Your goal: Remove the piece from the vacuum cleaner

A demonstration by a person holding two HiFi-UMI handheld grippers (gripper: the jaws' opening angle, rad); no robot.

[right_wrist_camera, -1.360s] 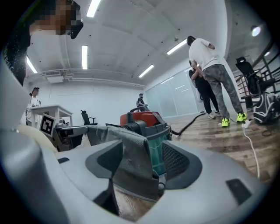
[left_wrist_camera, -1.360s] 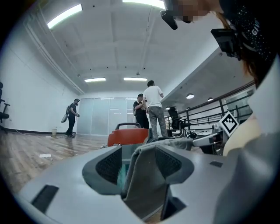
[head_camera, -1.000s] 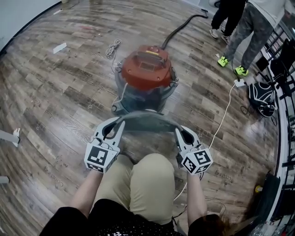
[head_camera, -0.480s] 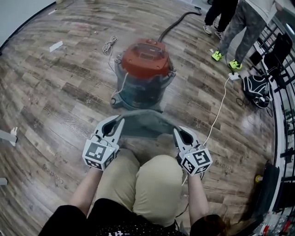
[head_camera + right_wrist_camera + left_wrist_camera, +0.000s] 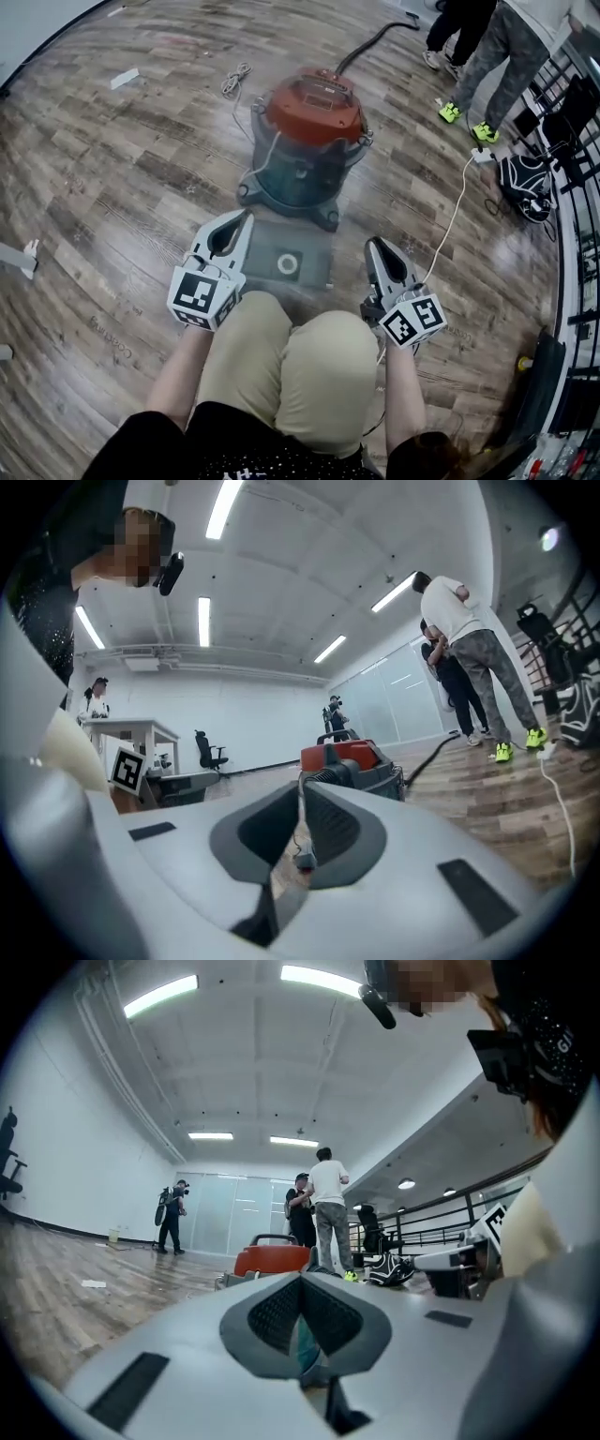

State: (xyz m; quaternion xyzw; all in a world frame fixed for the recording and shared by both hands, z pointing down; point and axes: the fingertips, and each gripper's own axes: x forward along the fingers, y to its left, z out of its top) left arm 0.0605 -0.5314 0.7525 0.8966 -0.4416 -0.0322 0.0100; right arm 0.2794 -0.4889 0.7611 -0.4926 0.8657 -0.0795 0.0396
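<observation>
The vacuum cleaner has a red lid and a dark teal drum and stands on the wood floor ahead of me. Its removed piece, a flat grey bag with a round hole, lies on the floor just in front of it. My left gripper points at the piece's left edge with its jaws shut; I see nothing pinched in it. My right gripper hovers beside the piece's right edge, jaws opening with only floor showing in the narrow gap. The vacuum cleaner sits behind the tips of the left gripper and the right gripper.
My knees are right behind the piece. A black hose leads off the vacuum to the back. A white cable runs along the floor at right. Two people stand at the back right, by a black bag and a railing.
The grey piece was stretched between both grippers above the floor; now it lies flat on the floor. The right jaws have parted and drawn off its edge.
</observation>
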